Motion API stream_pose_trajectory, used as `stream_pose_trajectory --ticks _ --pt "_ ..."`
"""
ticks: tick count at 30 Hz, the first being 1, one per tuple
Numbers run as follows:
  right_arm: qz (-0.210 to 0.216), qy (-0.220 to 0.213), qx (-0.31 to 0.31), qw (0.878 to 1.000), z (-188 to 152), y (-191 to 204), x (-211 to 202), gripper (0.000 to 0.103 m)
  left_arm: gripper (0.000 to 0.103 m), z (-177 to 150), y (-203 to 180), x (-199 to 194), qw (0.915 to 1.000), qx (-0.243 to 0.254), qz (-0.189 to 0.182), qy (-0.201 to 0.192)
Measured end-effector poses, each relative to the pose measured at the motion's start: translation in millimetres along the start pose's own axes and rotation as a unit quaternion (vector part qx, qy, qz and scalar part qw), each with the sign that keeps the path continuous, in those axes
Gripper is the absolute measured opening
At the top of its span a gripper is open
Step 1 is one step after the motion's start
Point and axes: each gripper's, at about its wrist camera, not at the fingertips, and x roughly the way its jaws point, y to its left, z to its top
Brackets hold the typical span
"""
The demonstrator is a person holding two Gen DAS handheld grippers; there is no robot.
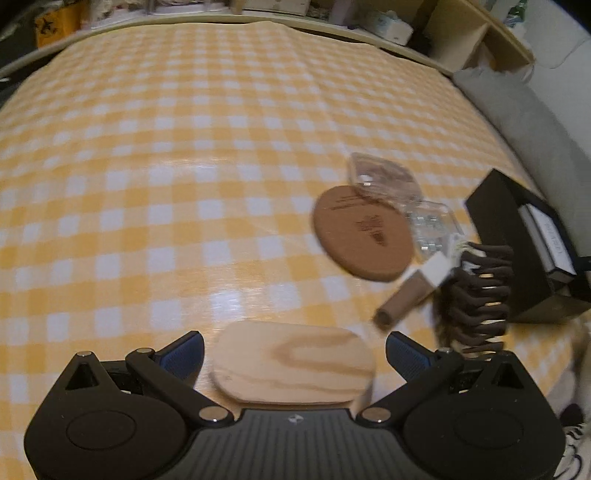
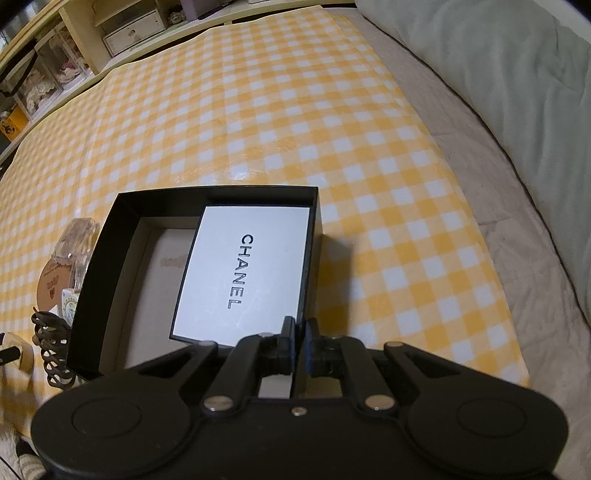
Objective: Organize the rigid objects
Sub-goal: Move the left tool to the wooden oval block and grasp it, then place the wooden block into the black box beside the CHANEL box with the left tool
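Observation:
My left gripper (image 1: 294, 356) is open, its jaws on either side of a pale wooden oval board (image 1: 295, 363) lying on the checked cloth, not touching it. To its right lie a round cork coaster (image 1: 360, 232), clear plastic cases (image 1: 384, 177), a brown tube with a white cap (image 1: 406, 295) and a dark brown hair claw (image 1: 480, 295). My right gripper (image 2: 300, 347) is shut on the right wall of an open black box (image 2: 107, 258), which holds a white Chanel box (image 2: 243, 273).
The yellow-and-white checked cloth (image 2: 295, 110) covers the surface. A grey cushion (image 2: 498, 74) lies along the right edge. Shelves (image 1: 461, 33) with clutter stand beyond the far edge. The black box also shows in the left wrist view (image 1: 517, 251).

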Motion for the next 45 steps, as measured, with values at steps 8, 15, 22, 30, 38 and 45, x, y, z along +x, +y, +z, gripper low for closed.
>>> stream_pose_trajectory --ticks 8,15,22,30,38,45 --pt "-0.001 0.000 -0.002 1.000 0 1 0 0.008 0.103 -4 -20 10 0.9981 0.058 0.015 0.012" --pt "-0.001 -0.001 0.000 1.000 0 1 -1 0.008 0.103 -2 -24 15 0.9969 0.068 0.035 0.017" --pt "-0.005 -0.005 0.009 1.000 4 2 0 0.008 0.103 1 -24 21 0.9950 0.078 0.059 0.023" --pt "-0.009 -0.009 0.014 1.000 8 0 1 0.008 0.093 5 -26 21 0.9920 0.100 0.071 0.029" --pt "-0.007 -0.011 0.017 1.000 9 -1 2 0.008 0.093 20 -42 -2 0.9987 0.047 0.020 0.004" --pt "-0.008 -0.009 0.015 1.000 9 1 0 0.008 0.093 36 -98 -33 0.9972 0.033 -0.053 -0.040"
